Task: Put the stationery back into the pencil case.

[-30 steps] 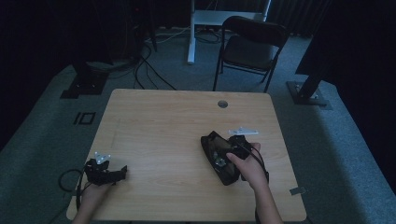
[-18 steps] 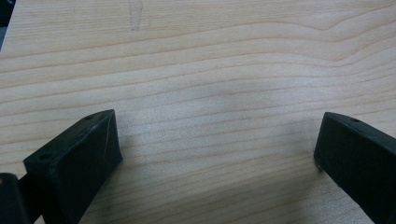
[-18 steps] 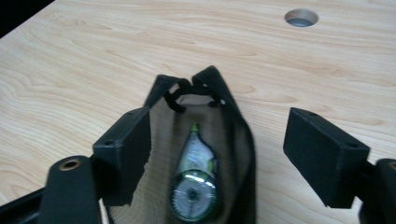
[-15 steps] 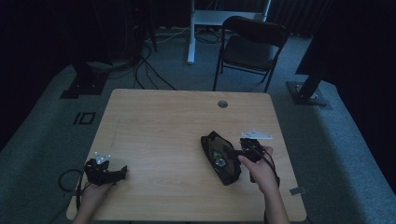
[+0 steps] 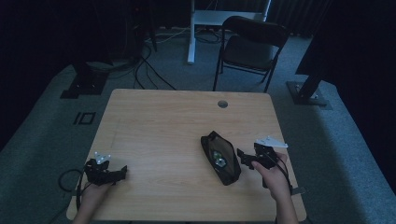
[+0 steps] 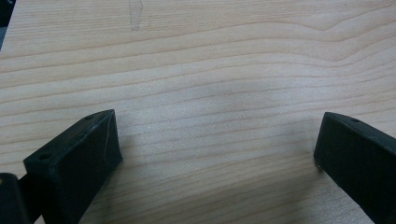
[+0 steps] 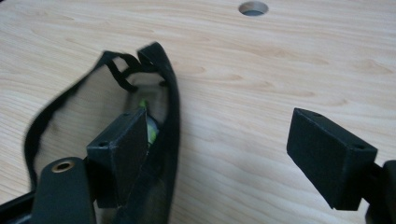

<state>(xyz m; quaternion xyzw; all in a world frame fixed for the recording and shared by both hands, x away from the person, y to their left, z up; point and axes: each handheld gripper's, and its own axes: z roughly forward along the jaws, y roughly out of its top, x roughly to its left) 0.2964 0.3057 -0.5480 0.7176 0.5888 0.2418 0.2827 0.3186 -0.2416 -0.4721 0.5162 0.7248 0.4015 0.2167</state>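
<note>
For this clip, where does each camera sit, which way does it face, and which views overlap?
High view: above the person's side, facing forward and down on the table; both forearms enter at the bottom, left hand-held gripper and right hand-held gripper.
Left gripper view: rides the left hand-held gripper, facing bare wood between its open jaws.
Right gripper view: rides the right hand-held gripper, jaws open, facing the black mesh pouch.
Shared: high and right gripper views both show the pouch and table hole.

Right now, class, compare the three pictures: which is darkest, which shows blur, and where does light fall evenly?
High view: dim and bluish, dark floor, the table the brightest part. Left gripper view: even soft light on sharp wood grain, the near tool tips slightly soft. Right gripper view: bright, but the black pouch rim is smeared, and the near tool tips look out of focus.
</note>
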